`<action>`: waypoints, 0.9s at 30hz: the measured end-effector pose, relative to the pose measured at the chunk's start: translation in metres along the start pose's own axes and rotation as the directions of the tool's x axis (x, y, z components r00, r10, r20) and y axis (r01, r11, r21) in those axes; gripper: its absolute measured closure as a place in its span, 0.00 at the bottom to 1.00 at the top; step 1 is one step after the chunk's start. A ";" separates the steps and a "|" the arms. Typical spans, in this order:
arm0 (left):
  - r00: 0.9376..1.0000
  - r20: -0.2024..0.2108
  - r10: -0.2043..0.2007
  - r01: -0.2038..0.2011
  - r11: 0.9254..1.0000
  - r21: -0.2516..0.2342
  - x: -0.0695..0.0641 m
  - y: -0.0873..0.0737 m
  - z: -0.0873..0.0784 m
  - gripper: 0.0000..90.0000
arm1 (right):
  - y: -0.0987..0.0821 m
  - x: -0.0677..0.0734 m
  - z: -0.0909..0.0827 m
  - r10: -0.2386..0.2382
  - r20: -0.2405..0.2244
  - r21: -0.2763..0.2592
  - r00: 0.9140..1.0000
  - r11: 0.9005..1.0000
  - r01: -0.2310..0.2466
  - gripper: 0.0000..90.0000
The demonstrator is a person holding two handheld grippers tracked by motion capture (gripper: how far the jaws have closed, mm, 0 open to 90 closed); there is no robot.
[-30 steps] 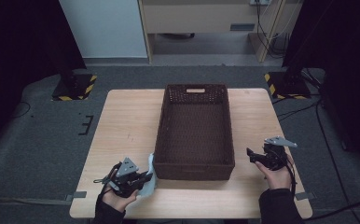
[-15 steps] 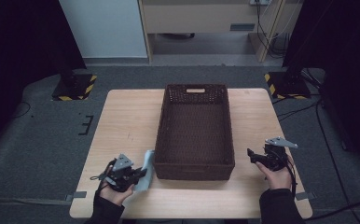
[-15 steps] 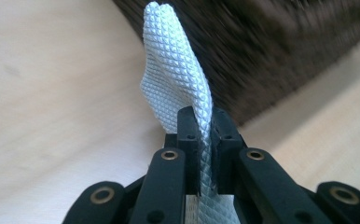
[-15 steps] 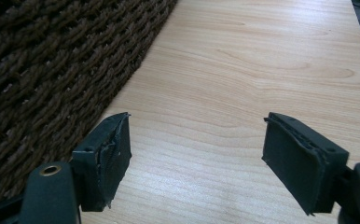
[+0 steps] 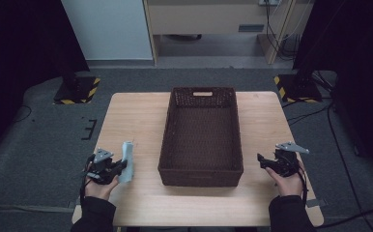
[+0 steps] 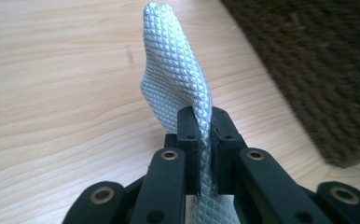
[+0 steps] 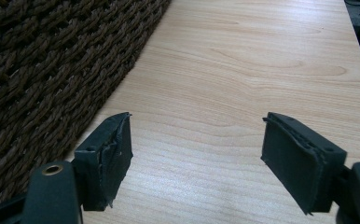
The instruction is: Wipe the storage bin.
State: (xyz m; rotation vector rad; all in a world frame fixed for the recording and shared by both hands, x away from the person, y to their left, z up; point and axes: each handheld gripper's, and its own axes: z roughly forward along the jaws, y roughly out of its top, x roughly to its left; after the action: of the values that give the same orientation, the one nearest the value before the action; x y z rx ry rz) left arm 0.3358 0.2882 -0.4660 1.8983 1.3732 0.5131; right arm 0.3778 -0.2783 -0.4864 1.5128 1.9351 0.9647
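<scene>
My left gripper point(image 5: 120, 166) is shut on a pale grey, diamond-textured cloth point(image 5: 127, 159) at the table's near left. In the left gripper view the cloth point(image 6: 178, 79) stands up from between the two black jaws, pinched thin at their tips point(image 6: 201, 140). A dark brown woven basket point(image 5: 201, 137) lies lengthwise down the middle of the wooden table point(image 5: 131, 116); nothing shows inside it. My right gripper point(image 5: 263, 160) rests at the near right, beside the basket. Its jaws stand wide apart over bare wood point(image 7: 197, 154), with nothing between them.
The basket's woven wall point(image 7: 43, 79) runs close along the left of the right gripper view. Bare tabletop lies on both sides of the basket. Beyond the table are grey floor, yellow-and-black marked stand bases point(image 5: 78, 89) and cables at the back right.
My left gripper has carried the cloth leftward along the near edge, away from the basket's corner. The right gripper has stayed put.
</scene>
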 end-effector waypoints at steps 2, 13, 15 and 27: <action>1.000 -0.020 -0.006 0.006 1.000 0.011 0.006 -0.001 0.000 0.93 | 0.000 0.000 -0.001 0.004 0.000 0.001 1.000 1.000 -0.004 0.28; 0.993 -0.112 -0.035 0.044 0.996 0.072 0.029 -0.010 0.005 0.93 | 0.001 0.002 0.000 -0.002 0.005 0.022 1.000 1.000 0.002 0.28; 0.992 -0.121 -0.025 0.036 0.995 0.093 0.031 -0.012 0.008 0.93 | 0.001 0.002 0.001 -0.001 0.004 0.029 1.000 1.000 0.001 0.28; 0.991 -0.133 -0.006 0.017 0.996 0.082 0.032 -0.018 0.017 0.71 | 0.002 0.003 -0.001 -0.007 0.003 0.021 1.000 1.000 0.007 0.29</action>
State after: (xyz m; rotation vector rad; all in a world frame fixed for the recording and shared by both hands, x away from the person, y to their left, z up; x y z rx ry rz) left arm 0.3475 0.3158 -0.4934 1.9508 1.5115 0.5946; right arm 0.3776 -0.2752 -0.4837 1.5168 1.9525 0.9412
